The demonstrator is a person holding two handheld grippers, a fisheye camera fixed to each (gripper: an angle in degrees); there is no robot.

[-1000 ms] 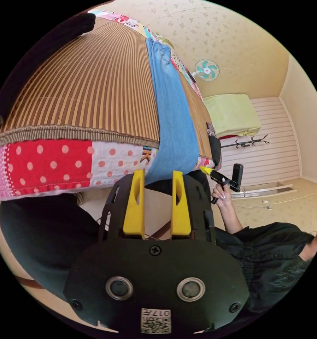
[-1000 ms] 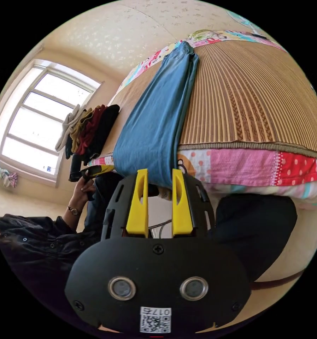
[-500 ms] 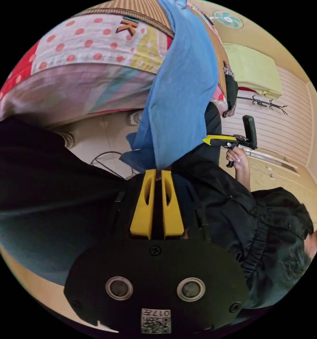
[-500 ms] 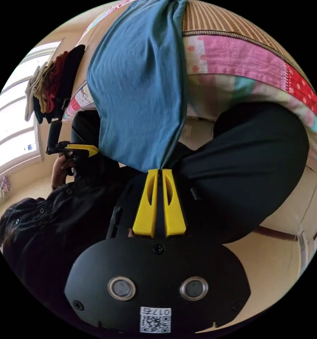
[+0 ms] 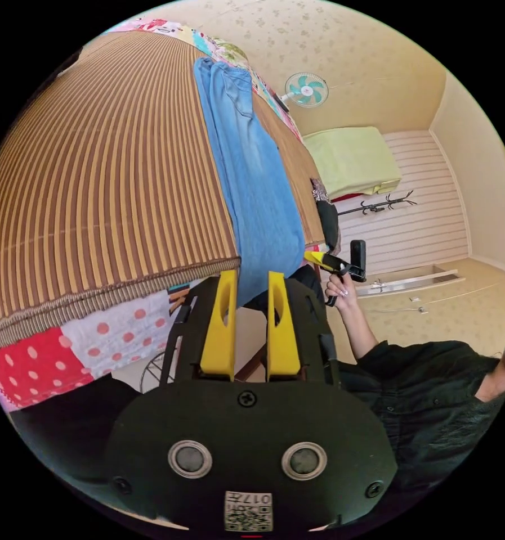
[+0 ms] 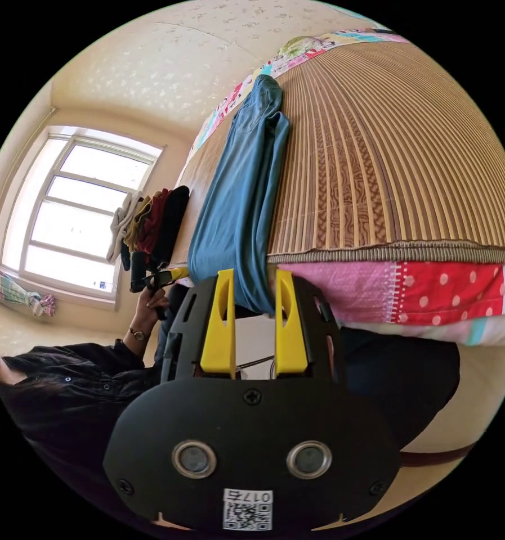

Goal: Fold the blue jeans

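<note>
A: Left gripper (image 5: 250, 281): yellow jaws spread, nothing between them. The hem end of the blue jeans (image 5: 258, 185) shows just past the tips, not pinched.

B: Right gripper (image 6: 253, 279): same, jaws apart, empty. The jeans hem (image 6: 238, 214) hangs past the tips.

A: Jeans position: laid lengthwise as one narrow strip on the striped bamboo mat (image 5: 106, 169) covering the bed. Waist at the far end, leg end draped over the near edge.

B: Confirmed. A patchwork quilt (image 6: 432, 289) with polka dots shows below the mat edge.

A: In the left gripper view the right gripper appears beside the jeans hem, held by a hand (image 5: 342, 289).

B: Surroundings: pile of clothes (image 6: 148, 222) on the bed by the window (image 6: 77, 225).

A: Wall fan (image 5: 305, 90) on the far wall.
</note>
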